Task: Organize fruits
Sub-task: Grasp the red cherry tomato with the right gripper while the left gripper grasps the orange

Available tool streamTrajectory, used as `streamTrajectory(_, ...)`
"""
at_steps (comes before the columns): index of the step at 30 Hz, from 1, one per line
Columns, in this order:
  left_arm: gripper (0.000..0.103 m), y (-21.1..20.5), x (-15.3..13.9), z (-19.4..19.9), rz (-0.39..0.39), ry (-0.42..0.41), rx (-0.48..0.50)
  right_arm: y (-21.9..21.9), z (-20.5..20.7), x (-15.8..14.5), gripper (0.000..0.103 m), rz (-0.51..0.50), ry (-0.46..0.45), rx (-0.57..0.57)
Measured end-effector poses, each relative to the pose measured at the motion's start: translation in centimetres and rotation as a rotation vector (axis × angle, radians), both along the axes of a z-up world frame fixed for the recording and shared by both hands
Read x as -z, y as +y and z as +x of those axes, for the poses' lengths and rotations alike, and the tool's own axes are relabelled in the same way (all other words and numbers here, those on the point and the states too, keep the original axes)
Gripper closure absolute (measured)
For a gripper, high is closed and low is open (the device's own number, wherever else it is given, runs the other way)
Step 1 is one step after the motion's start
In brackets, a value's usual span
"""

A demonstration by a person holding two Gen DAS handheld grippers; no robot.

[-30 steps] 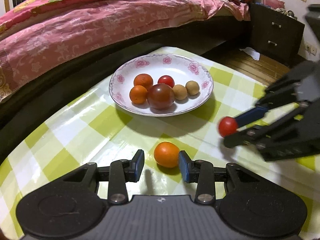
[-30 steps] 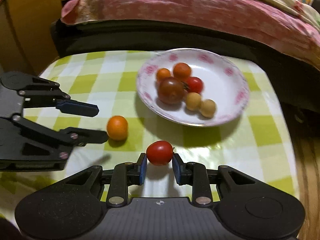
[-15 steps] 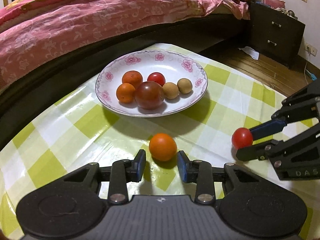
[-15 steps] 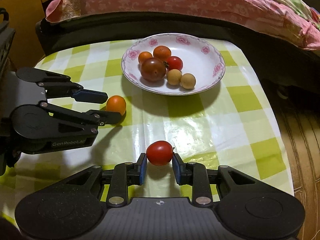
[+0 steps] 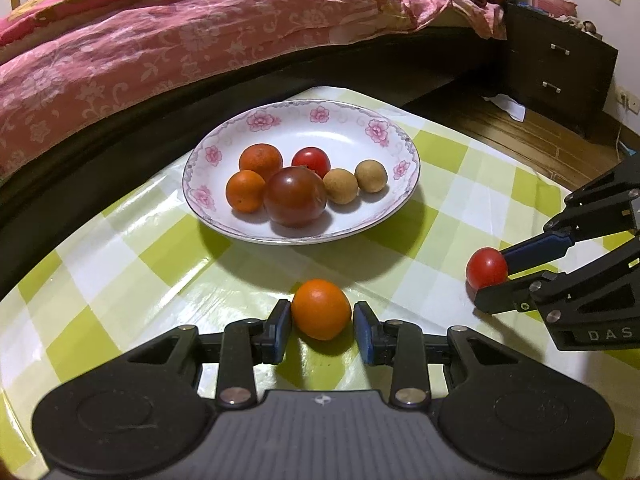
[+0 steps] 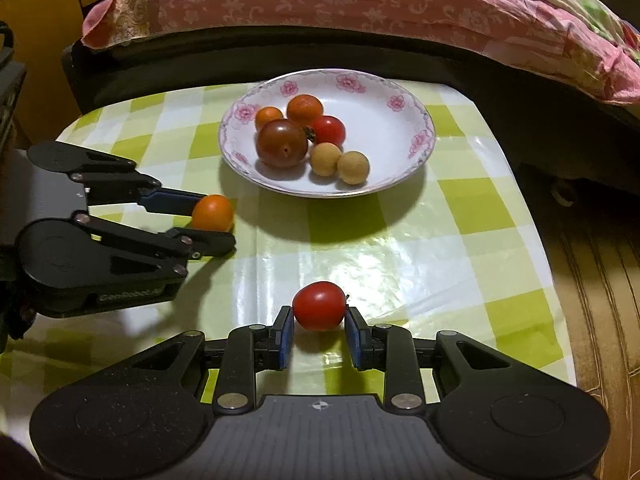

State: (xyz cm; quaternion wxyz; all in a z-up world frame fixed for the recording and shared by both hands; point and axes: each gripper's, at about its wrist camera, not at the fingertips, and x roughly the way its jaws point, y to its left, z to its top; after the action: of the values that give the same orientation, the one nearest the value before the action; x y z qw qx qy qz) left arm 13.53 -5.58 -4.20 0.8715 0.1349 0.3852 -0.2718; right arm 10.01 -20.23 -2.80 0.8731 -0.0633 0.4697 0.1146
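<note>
A white floral plate (image 5: pixel 224 216) (image 6: pixel 400 92) on the green checked tablecloth holds two orange fruits, a dark tomato (image 5: pixel 294 196), a red tomato and two tan longans. My left gripper (image 5: pixel 322 326) has closed onto an orange fruit (image 5: pixel 321 308), its pads at the fruit's sides with a thin gap on the right. It also shows in the right wrist view (image 6: pixel 212 212). My right gripper (image 6: pixel 319 330) is shut on a red tomato (image 6: pixel 319 311), held in front of the plate; that tomato also shows in the left wrist view (image 5: pixel 487 268).
A bed with a pink floral blanket (image 5: pixel 160 40) runs behind the table. A dark nightstand (image 5: pixel 560 64) stands at the right on a wooden floor. The table edge drops off at the right in the right wrist view (image 6: pixel 560 280).
Both grippers have pulled back from the plate. My left gripper's fingers have closed in on the orange fruit. My right gripper keeps its hold on the red tomato.
</note>
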Motion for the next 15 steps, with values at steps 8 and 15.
streamTrajectory(8, 0.064, -0.1, -0.3, -1.0, 0.008, -0.009, 0.031, -0.3, 0.2, 0.3, 0.079, 0.001, -0.002, 0.009)
streamTrajectory(15, 0.064, 0.0, -0.7, -2.3, 0.009, -0.006, 0.069, -0.4, 0.1, 0.2, 0.079, -0.002, -0.014, 0.007)
